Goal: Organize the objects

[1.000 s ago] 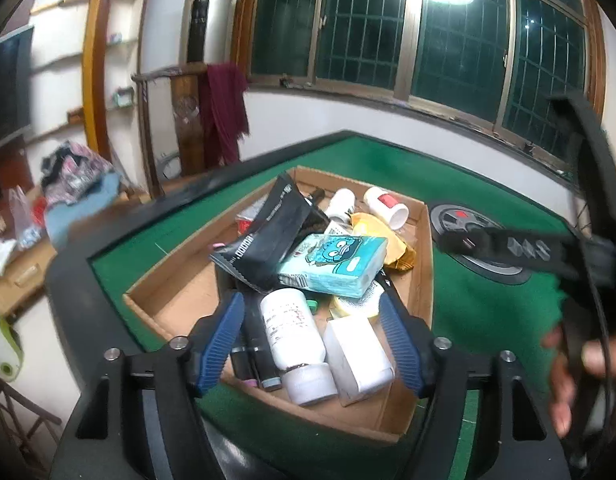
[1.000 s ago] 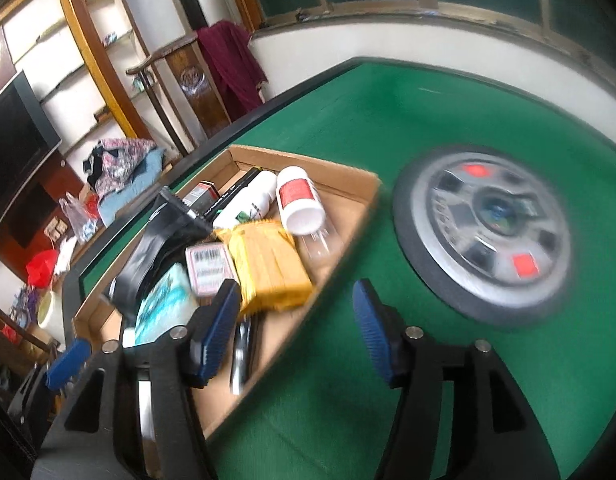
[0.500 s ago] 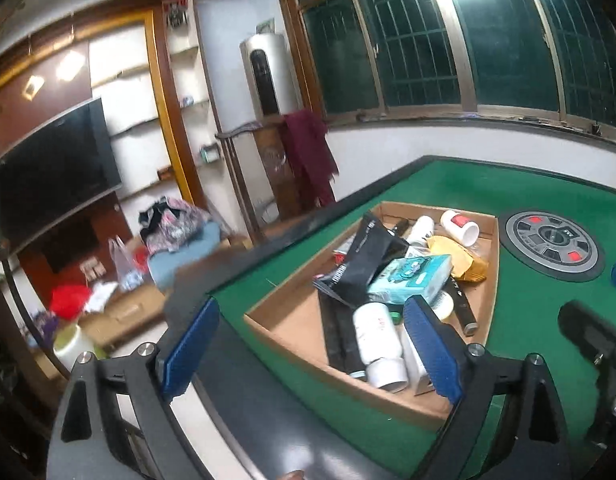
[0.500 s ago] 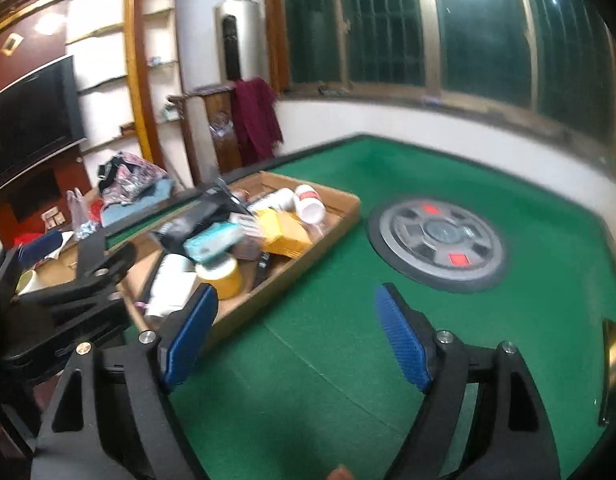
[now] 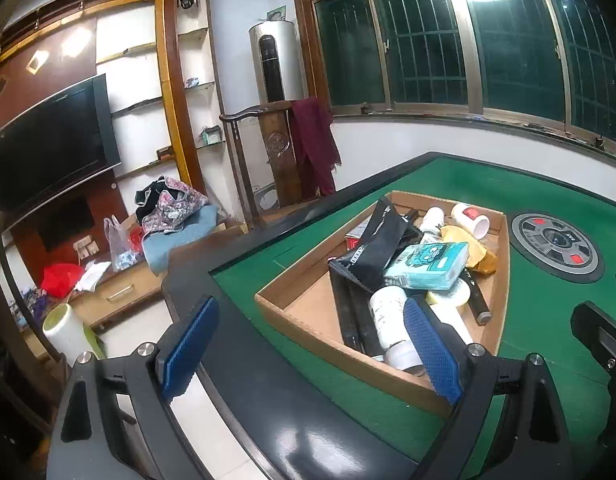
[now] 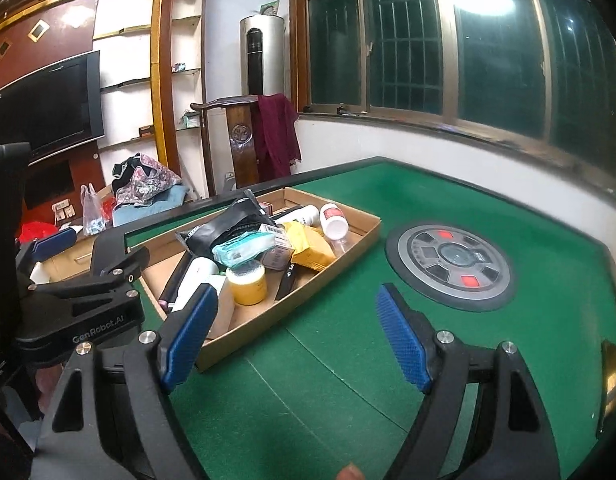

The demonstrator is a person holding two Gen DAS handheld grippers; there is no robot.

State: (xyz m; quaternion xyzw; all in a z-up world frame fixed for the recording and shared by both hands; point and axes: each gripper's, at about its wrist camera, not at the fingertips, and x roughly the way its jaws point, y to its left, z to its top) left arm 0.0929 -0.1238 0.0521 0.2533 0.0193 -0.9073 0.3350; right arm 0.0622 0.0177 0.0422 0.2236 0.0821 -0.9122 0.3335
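Note:
A shallow cardboard tray (image 5: 308, 304) lies on the green felt table, piled with clutter. In it are a black pouch (image 5: 372, 248), a teal tissue pack (image 5: 432, 266), a white bottle (image 5: 388, 316), a red-labelled white bottle (image 5: 470, 218) and a yellow bag (image 5: 476, 252). My left gripper (image 5: 308, 312) hovers open over the tray's near left corner and the table's rim, holding nothing. My right gripper (image 6: 295, 300) is open and empty above the felt, just right of the tray (image 6: 243, 344). A yellow jar (image 6: 247, 282) stands near the tray's front. In the right wrist view my left gripper (image 6: 87, 246) shows at the left.
A round grey control disc (image 6: 452, 264) is set into the felt to the right of the tray. The table's black padded rim (image 5: 247, 360) runs below the left gripper. Beyond it are a television, shelves and a low cabinet with clothes and bags.
Both grippers have opened wider and drawn back from the tray. The left one swung left to the table's corner. The right one rolled level and shifted over the open felt.

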